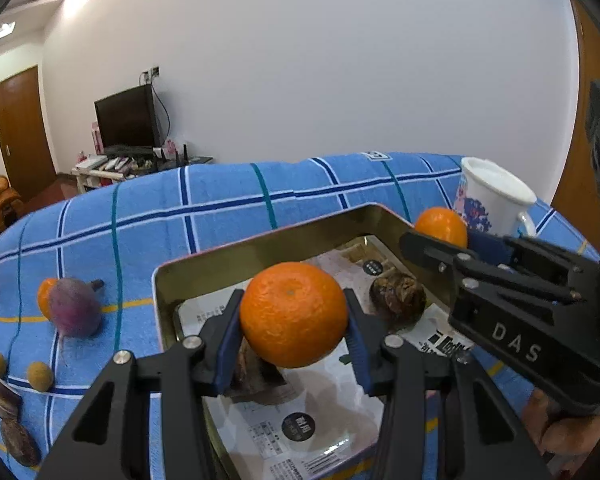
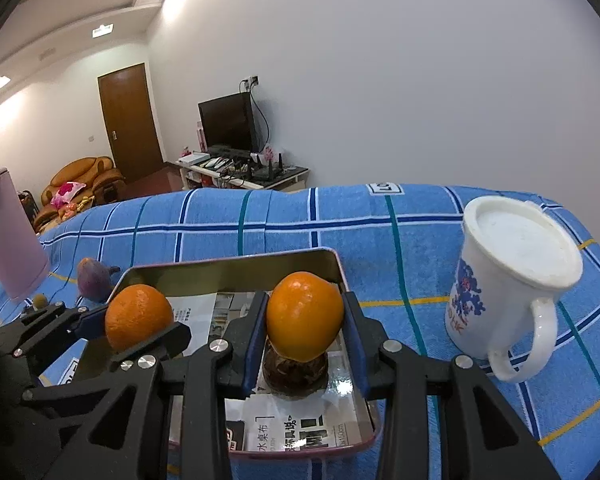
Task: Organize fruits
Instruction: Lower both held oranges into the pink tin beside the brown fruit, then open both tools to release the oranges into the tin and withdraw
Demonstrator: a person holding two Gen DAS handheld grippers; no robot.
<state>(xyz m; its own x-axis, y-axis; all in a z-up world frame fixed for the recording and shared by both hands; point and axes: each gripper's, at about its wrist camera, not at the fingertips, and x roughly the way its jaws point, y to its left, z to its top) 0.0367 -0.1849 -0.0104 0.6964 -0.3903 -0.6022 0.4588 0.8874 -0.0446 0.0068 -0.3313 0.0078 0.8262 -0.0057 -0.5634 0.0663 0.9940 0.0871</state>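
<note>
My left gripper point(image 1: 294, 316) is shut on an orange point(image 1: 294, 314) and holds it above the metal tray point(image 1: 204, 266). My right gripper point(image 2: 305, 318) is shut on a second orange point(image 2: 305, 316), held over the same tray point(image 2: 236, 264) just above a dark brown fruit point(image 2: 295, 376) lying on the paper lining. In the left wrist view the right gripper point(image 1: 460, 240) comes in from the right with its orange point(image 1: 441, 226), and the brown fruit point(image 1: 398, 296) lies in the tray. In the right wrist view the left gripper point(image 2: 112, 332) holds its orange point(image 2: 139, 316) at the left.
On the blue checked cloth point(image 1: 220, 216) left of the tray lie a purple fruit point(image 1: 74, 306), another orange point(image 1: 46, 296), two small yellow-green fruits point(image 1: 39, 376) and dark brown pieces point(image 1: 2, 400). A white mug point(image 2: 508, 280) stands right of the tray. A pink jug point(image 2: 10, 240) stands far left.
</note>
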